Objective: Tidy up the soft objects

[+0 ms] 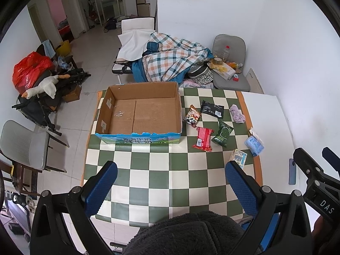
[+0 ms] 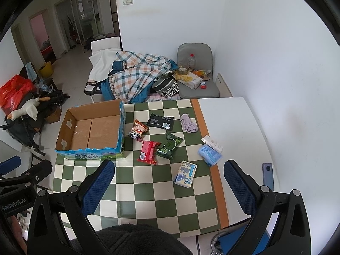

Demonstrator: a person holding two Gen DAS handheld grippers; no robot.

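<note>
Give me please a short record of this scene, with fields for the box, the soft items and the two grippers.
box: cardboard box, open, nothing inside, left part of checkered cloth
snack packs: red pack, green pack, black pack, panda pack, right of box
cloth item: lilac rag
tissue packs: blue pack, boxed pack
left gripper: open, holding nothing
right gripper: open, holding nothing

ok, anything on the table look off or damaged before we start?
Only the cardboard box: its near top edge is ragged, as if the flaps were torn off. It holds nothing yet. The snack packets, such as the red one, and the lilac cloth lie loose at odd angles beside it. Nothing spilled.
</note>
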